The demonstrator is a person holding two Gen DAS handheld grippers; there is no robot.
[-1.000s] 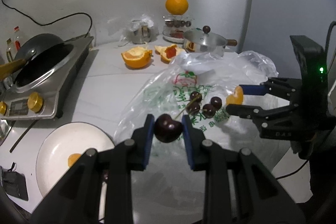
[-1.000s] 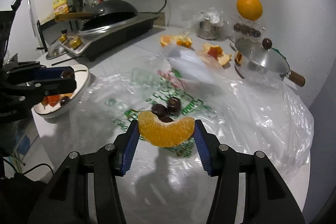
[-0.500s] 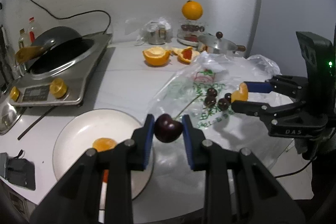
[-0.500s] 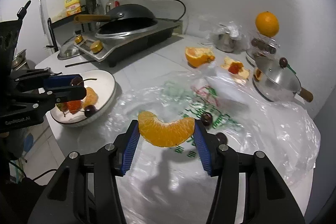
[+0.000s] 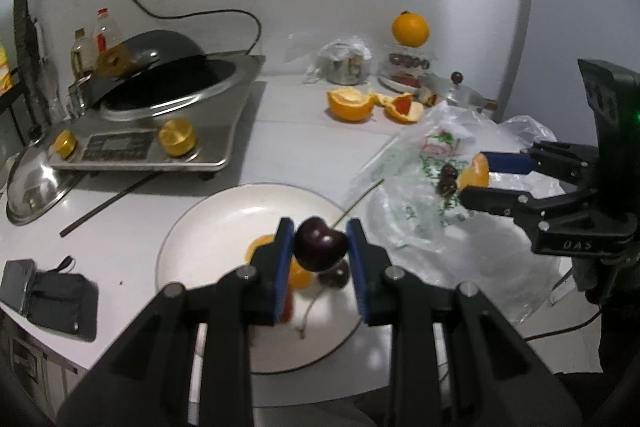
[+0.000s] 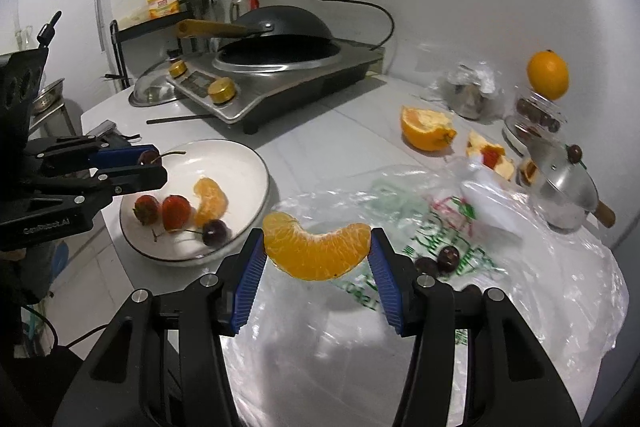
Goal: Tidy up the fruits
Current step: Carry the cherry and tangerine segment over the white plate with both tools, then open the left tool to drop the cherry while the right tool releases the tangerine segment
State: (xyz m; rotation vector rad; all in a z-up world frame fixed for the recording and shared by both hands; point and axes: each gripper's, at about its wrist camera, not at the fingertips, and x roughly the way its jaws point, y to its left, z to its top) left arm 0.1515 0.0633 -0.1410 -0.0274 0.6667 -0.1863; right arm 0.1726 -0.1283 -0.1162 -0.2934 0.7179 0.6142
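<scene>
My left gripper point(image 5: 320, 251) is shut on a dark cherry point(image 5: 320, 245) and hangs over the white plate point(image 5: 208, 239). Seen from the right wrist, the plate point(image 6: 244, 163) holds two strawberries point(image 6: 174, 211), an orange segment point(image 6: 210, 201) and a cherry point(image 6: 216, 231). My right gripper point(image 6: 318, 247) is shut on an orange segment point(image 6: 316, 251), above the clear plastic bag point(image 6: 520, 287) just right of the plate. Two loose cherries point(image 6: 438, 261) lie on the bag. The left gripper point(image 6: 150, 165) shows over the plate's left rim.
An induction cooker with a black wok point(image 6: 280, 59) stands behind the plate. A peeled orange half point(image 6: 426, 125), peel pieces, a small lidded pot point(image 6: 564, 187) and a whole orange on a jar point(image 6: 548, 75) sit at the back right. A phone and pouch point(image 5: 52, 291) lie left of the plate.
Both grippers have travelled left, from over the bag toward the plate, each keeping its fruit. The left one now hangs over the plate; the right one is near the plate's right edge.
</scene>
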